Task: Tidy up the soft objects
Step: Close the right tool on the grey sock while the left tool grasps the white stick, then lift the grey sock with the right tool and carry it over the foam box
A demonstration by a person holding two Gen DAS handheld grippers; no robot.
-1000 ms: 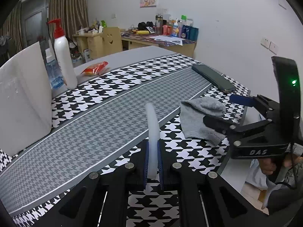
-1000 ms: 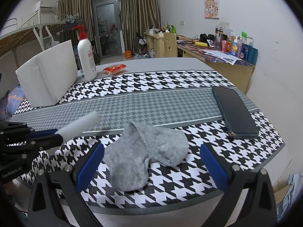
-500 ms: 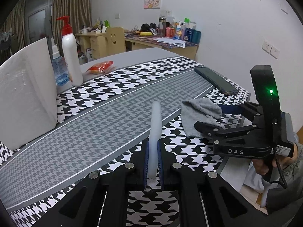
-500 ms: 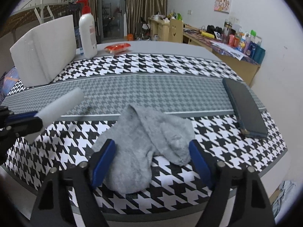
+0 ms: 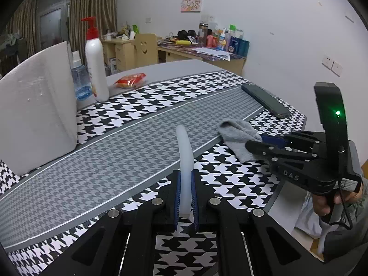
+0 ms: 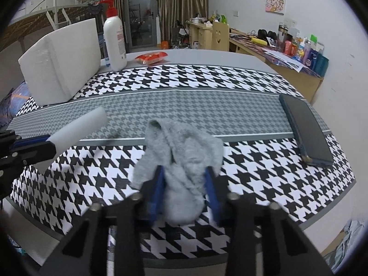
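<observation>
A grey sock lies crumpled on the houndstooth tablecloth near the front edge. My right gripper is closing on its near end. The blue pads squeeze the bunched fabric from both sides. In the left wrist view the same sock sits at the right, with the right gripper clamped on it. My left gripper is shut on a white foam stick that rises out of the jaws. From the right wrist view, the stick juts in from the left, above the cloth.
A big white foam block, a red-capped pump bottle, a small blue bottle and a red snack packet stand at the far left. A dark phone lies near the right edge. A hand holds the right gripper.
The right gripper's jaws, wide apart around the sock a second ago, have drawn together and bunched the sock between them. The left gripper still holds the foam stick as before.
</observation>
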